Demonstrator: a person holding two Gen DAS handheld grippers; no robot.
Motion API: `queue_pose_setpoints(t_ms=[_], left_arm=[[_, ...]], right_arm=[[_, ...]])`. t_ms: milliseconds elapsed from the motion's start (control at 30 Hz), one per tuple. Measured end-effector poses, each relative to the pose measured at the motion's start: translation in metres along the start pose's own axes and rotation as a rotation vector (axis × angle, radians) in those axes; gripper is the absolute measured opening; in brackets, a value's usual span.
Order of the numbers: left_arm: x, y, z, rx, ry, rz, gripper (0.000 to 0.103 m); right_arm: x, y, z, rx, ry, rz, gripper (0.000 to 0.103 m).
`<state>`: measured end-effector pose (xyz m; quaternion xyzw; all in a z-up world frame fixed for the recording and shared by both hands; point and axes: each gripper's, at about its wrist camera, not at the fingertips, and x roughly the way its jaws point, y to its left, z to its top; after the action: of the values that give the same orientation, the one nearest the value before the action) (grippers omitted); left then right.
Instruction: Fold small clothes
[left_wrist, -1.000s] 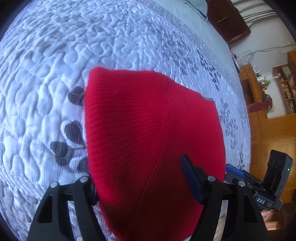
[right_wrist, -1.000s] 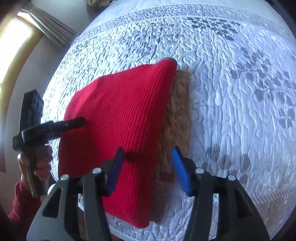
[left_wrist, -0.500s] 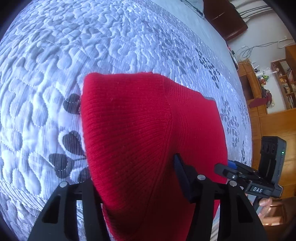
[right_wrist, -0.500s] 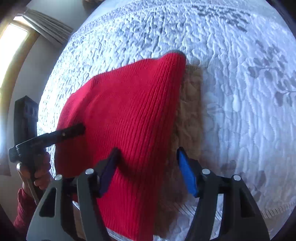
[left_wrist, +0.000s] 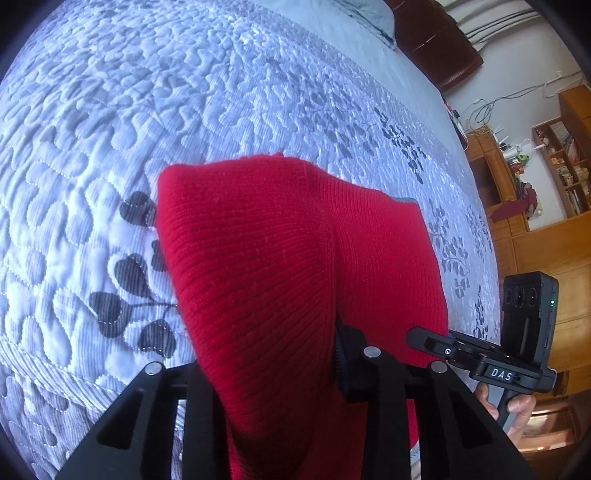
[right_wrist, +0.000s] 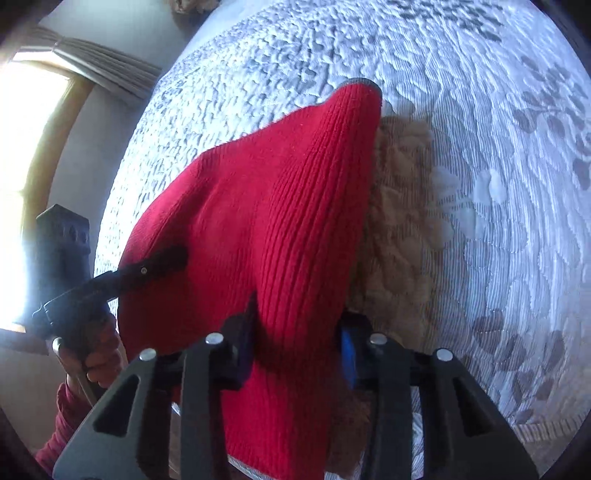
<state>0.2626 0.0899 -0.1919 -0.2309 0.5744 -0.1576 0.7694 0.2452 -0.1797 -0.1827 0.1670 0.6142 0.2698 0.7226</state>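
1. The red knit garment lies on the quilted bedspread, near its front edge, with its near edge raised.
2. The left gripper is clenched on a bunched fold of the garment's near edge.
3. The right gripper is clamped on another part of the same edge; knit fills the gap between its blue pads.
4. A tan fleecy lining shows beside the red knit, resting on the bedspread.
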Motion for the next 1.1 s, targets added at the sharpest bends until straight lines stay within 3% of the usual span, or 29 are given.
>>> queue_pose_setpoints(t_ms=[300,533,667,767,900,1000,1100], left_arm=[[-0.002,-0.073,-0.018,0.110,-0.005,-0.074,0.032],[0.027,-0.160,-0.021,0.163,0.019,-0.147,0.032],[0.061,-0.201,-0.017,0.204,0.024,-0.112,0.032],[0.092,-0.212,-0.018,0.207,0.044,-0.074,0.032],[0.136,-0.206,-0.026,0.208,0.069,0.041,0.037],[0.142,-0.194,-0.031,0.188,0.051,0.022,0.042],[0.139,-0.189,-0.034,0.190,0.046,0.028,0.048]], right_arm=[[-0.064,-0.008,-0.019,-0.045,-0.051,0.008,0.030],[-0.139,-0.068,-0.017,-0.008,-0.102,-0.034,0.030],[-0.161,-0.109,-0.010,0.019,-0.115,-0.046,0.031],[-0.154,-0.146,-0.004,0.065,-0.103,-0.049,0.032],[-0.125,-0.195,-0.004,0.138,-0.056,-0.051,0.038],[-0.118,-0.209,-0.011,0.157,-0.089,0.018,0.045],[-0.120,-0.210,-0.017,0.134,-0.112,0.007,0.051]])
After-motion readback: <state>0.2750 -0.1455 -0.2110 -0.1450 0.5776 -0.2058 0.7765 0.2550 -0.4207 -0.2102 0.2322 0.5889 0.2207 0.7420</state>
